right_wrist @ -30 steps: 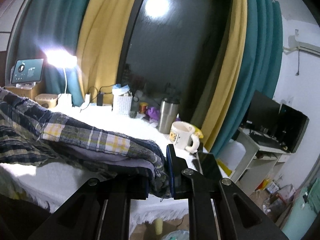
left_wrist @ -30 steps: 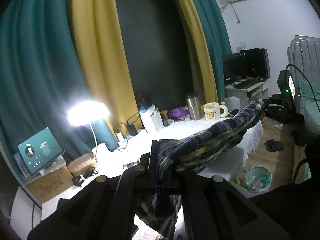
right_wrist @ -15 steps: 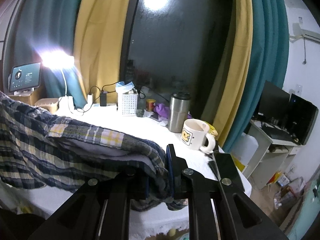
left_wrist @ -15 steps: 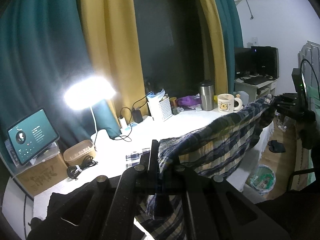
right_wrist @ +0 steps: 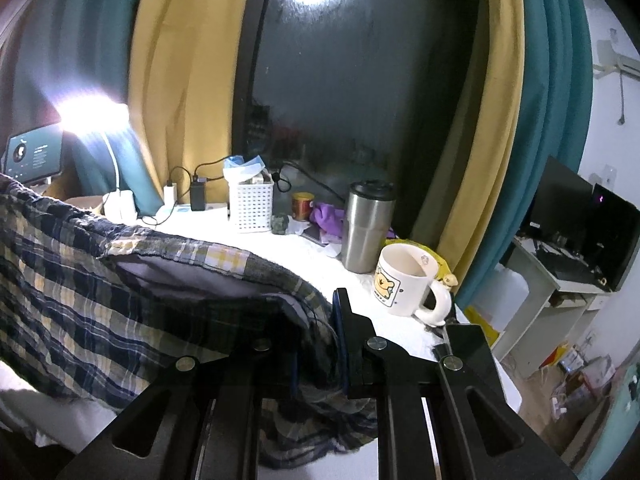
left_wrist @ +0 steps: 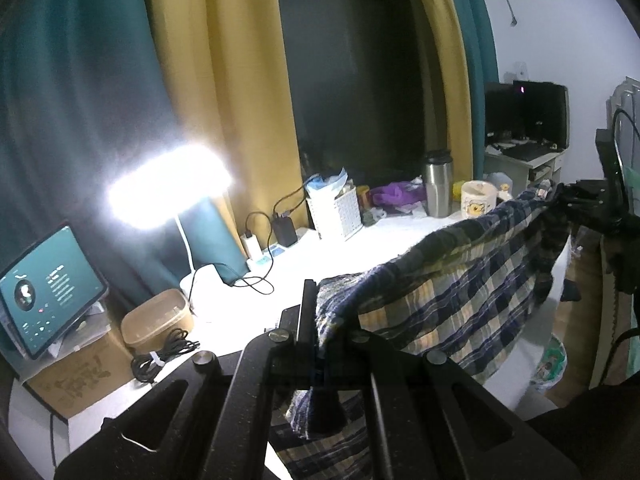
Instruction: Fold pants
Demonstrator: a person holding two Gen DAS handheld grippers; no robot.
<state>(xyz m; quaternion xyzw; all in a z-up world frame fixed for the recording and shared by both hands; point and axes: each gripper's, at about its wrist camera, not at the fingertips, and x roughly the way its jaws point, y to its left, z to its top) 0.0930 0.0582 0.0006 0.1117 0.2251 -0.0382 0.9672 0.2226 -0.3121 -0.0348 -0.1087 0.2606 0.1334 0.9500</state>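
**Inspector:** Left wrist view. What is obscured?

**Assistant:** The glare of the white desk lamp washes out the white-covered table beneath it. The lower hem of the navy-and-yellow plaid cotton pants is cut off at the frame's bottom edge.

**Inspector:** Grip?

**Assistant:** The left gripper is clamped on one end of the pants. The cloth stretches rightward above the table to the right gripper, which is dark and indistinct there.

**Inspector:** Right wrist view?

**Assistant:** The right gripper pinches bunched fabric, fingers narrow. The pants run left, cut off at the frame's left edge. A white cartoon-print ceramic mug stands just beside the gripper.
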